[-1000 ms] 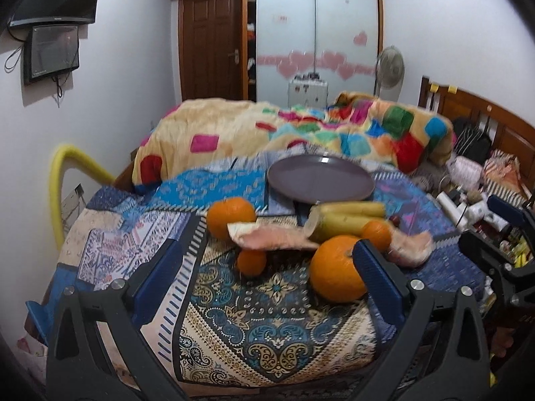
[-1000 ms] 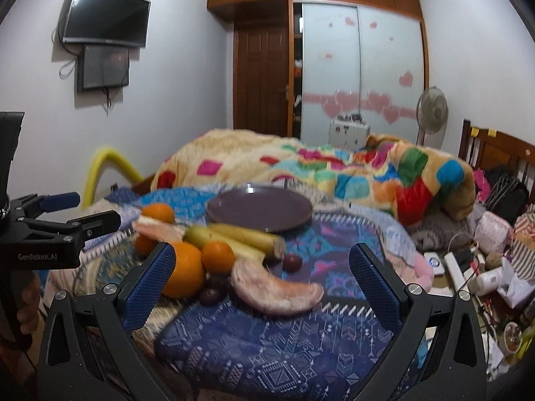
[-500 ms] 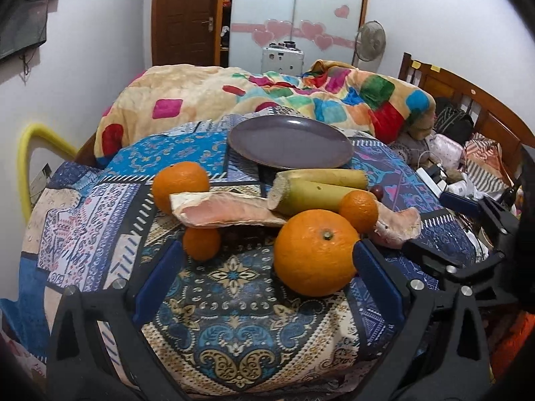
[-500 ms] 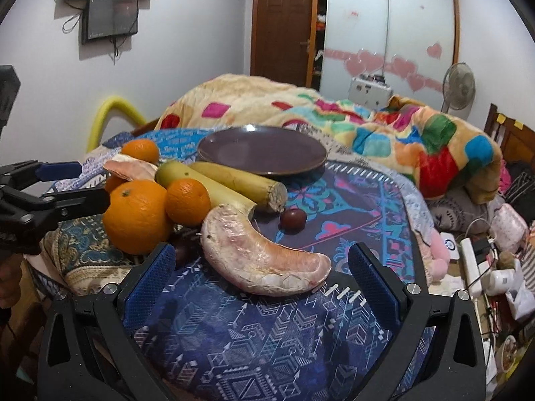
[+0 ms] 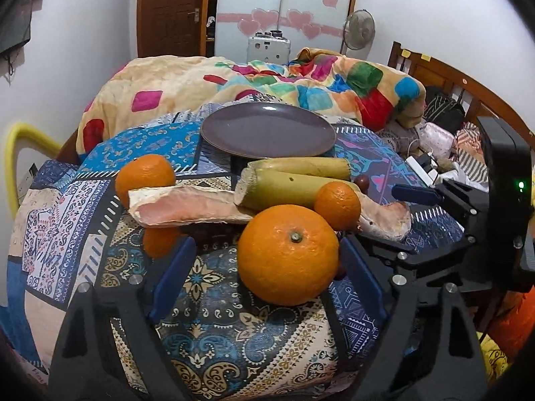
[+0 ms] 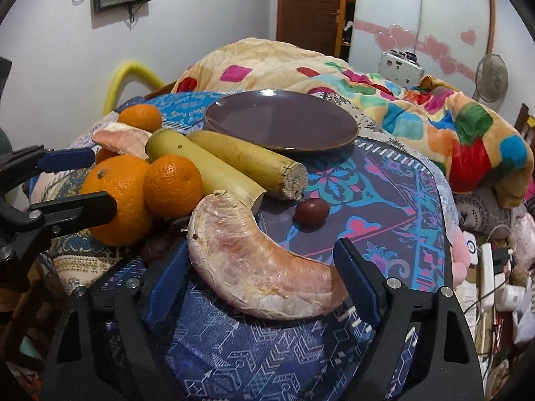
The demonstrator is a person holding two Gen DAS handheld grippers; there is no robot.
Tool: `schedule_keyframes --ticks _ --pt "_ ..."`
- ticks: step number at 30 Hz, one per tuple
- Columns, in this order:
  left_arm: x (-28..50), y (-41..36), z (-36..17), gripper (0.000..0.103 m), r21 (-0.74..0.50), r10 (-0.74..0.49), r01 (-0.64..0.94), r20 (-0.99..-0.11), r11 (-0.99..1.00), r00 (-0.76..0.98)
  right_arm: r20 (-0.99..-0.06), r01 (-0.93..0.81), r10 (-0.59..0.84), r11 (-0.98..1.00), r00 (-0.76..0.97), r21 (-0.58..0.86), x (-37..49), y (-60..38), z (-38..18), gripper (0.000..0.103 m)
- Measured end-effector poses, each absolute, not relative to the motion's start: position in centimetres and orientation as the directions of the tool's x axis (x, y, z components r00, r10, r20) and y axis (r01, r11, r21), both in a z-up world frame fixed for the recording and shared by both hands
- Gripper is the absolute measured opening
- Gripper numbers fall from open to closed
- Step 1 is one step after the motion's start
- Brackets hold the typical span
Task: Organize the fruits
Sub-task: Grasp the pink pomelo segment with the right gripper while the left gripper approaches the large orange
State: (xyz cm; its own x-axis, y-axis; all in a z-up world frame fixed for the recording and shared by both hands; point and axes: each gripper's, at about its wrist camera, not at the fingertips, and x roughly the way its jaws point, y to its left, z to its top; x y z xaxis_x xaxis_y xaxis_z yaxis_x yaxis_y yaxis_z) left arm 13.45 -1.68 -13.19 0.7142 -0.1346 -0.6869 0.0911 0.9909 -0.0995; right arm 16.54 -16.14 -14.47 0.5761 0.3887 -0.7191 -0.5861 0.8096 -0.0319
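A big orange (image 5: 288, 254) sits on the patterned cloth between the open fingers of my left gripper (image 5: 265, 260); it also shows in the right wrist view (image 6: 115, 197). A pink pomelo wedge (image 6: 257, 267) lies between the open fingers of my right gripper (image 6: 264, 264). Two banana pieces (image 5: 284, 187), smaller oranges (image 5: 337, 205) (image 5: 144, 175), a second pomelo wedge (image 5: 187, 205) and a dark red fruit (image 6: 311, 212) lie behind. An empty purple plate (image 5: 267, 130) stands farther back.
A colourful blanket (image 5: 301, 83) is heaped behind the plate. A yellow tube (image 5: 13, 153) curves at the left edge. Cables and clutter (image 6: 495, 267) lie to the right of the cloth.
Both grippers have moved forward and lower. The big orange now sits between my left fingers and the pomelo wedge between my right fingers. Both stay open.
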Motion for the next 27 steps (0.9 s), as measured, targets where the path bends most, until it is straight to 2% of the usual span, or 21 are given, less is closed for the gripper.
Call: schedule_keyframes --ticks 3,5,10,11,18,21,23,27 --pt "13.5 -2.1 -13.6 0.088 -0.099 -0.142 0.101 -0.698 0.990 0.702 -0.721 -0.598 0.403 0.801 0.564 -0.020 16.5 -16.3 -14.4 0.077" --pt "13.5 -2.4 -14.0 0.087 -0.099 -0.144 0.105 -0.706 0.990 0.693 -0.722 -0.601 0.411 0.800 0.556 -0.007 16.5 -16.5 -14.3 0.063" --pt "13.7 -2.5 -14.3 0.083 -0.106 -0.148 0.104 -0.712 0.989 0.686 -0.734 -0.589 0.411 0.808 0.540 0.019 16.4 -17.3 -14.3 0.055" --pt "13.8 -2.5 -14.3 0.082 -0.104 -0.147 0.104 -0.711 0.989 0.688 -0.739 -0.583 0.409 0.812 0.536 0.026 16.4 -17.6 -14.3 0.046" --pt "14.2 -2.7 -14.2 0.082 -0.099 -0.135 0.092 -0.700 0.991 0.701 -0.763 -0.562 0.395 0.825 0.512 0.050 15.7 -18.8 -14.5 0.044" --pt "14.4 -2.6 -14.1 0.076 -0.106 -0.143 0.096 -0.694 0.990 0.706 -0.759 -0.559 0.390 0.828 0.521 0.042 15.7 -18.7 -14.4 0.043" --pt "14.4 -2.7 -14.0 0.068 -0.119 -0.162 0.110 -0.690 0.987 0.706 -0.756 -0.556 0.396 0.830 0.522 0.051 15.8 -18.9 -14.3 0.042" --pt "14.2 -3.0 -13.9 0.067 -0.096 -0.152 0.119 -0.689 0.988 0.709 -0.746 -0.550 0.416 0.831 0.520 0.081 15.9 -19.3 -14.1 0.041"
